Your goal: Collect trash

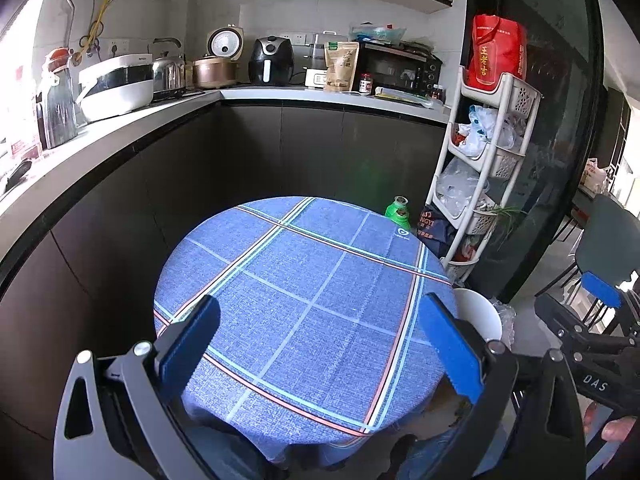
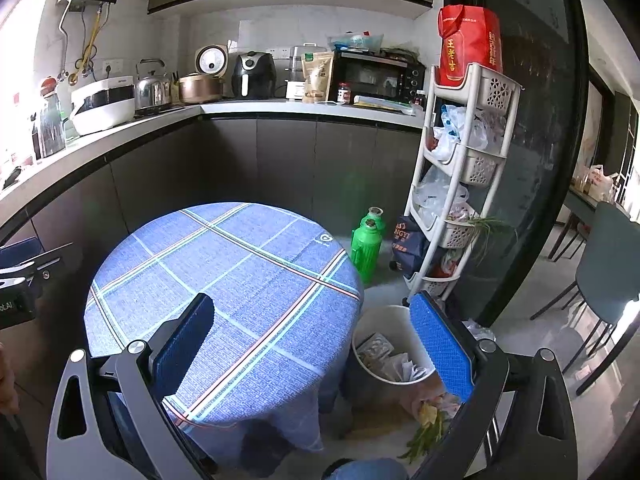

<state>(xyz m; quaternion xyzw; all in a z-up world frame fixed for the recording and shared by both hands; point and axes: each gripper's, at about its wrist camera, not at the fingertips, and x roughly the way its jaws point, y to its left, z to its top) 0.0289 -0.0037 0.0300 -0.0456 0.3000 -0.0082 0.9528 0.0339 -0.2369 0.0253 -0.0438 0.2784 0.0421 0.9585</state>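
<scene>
A round table under a blue checked cloth fills the middle of both views, with nothing on it. A white bin stands on the floor to the table's right, holding crumpled paper and wrappers; only its rim shows in the left wrist view. Vegetable scraps lie on the floor in front of the bin. My left gripper hangs open above the table's near side. My right gripper is open over the table's right edge and the bin. Neither holds anything.
A dark L-shaped counter with kitchen appliances runs behind and to the left. Two green thermos flasks and a dark bag sit on the floor by a white basket rack. A chair stands at the right.
</scene>
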